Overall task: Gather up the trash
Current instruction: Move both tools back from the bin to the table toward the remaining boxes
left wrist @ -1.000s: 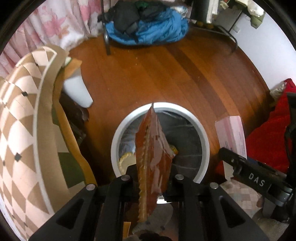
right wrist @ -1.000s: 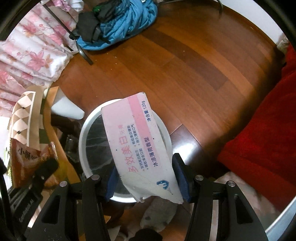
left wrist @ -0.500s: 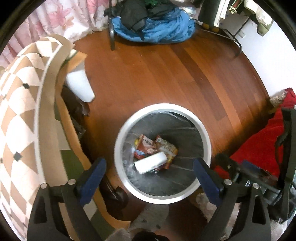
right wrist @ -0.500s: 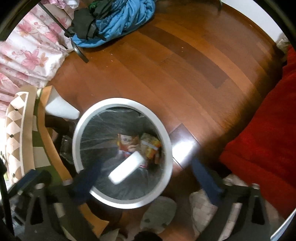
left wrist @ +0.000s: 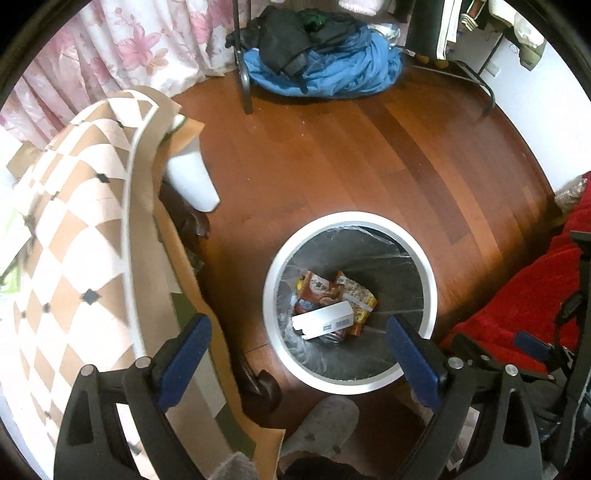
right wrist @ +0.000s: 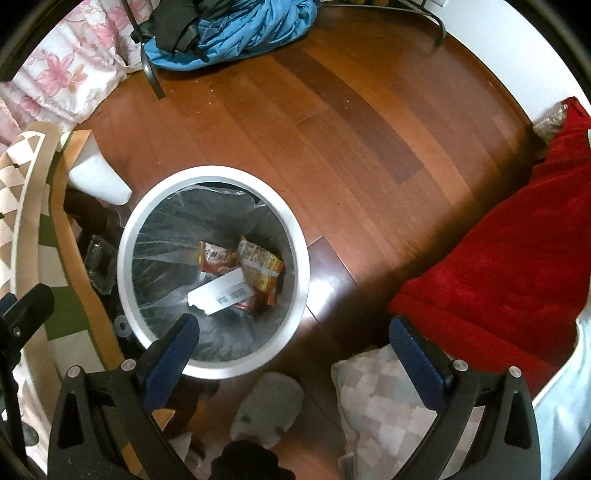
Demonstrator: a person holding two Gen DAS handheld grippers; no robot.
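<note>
A round white-rimmed bin (left wrist: 424, 266) (right wrist: 123, 266) with a clear liner stands on the wooden floor. Inside lie a white toothpaste box (left wrist: 322, 319) (right wrist: 221, 291), a brown snack wrapper (left wrist: 318, 287) (right wrist: 214, 256) and a yellow-orange wrapper (left wrist: 359, 295) (right wrist: 260, 267). My left gripper (left wrist: 301, 347) hangs open above the bin with nothing between its blue pads. My right gripper (right wrist: 293, 341) is open too, empty, above the bin's right edge and the floor beside it.
A table under a chequered cloth (left wrist: 77, 236) (right wrist: 22, 173) stands left of the bin. A red blanket (left wrist: 524, 295) (right wrist: 509, 273) lies to the right. Blue and black clothes (left wrist: 325, 66) (right wrist: 229, 29) are heaped at the back. A grey slipper (left wrist: 321, 424) (right wrist: 269, 406) and a checked cushion (right wrist: 384, 413) lie near me.
Both grippers opened wide. The brown wrapper dropped from the left one and the white and pink box from the right one; both lie in the bin. Both grippers rose slightly.
</note>
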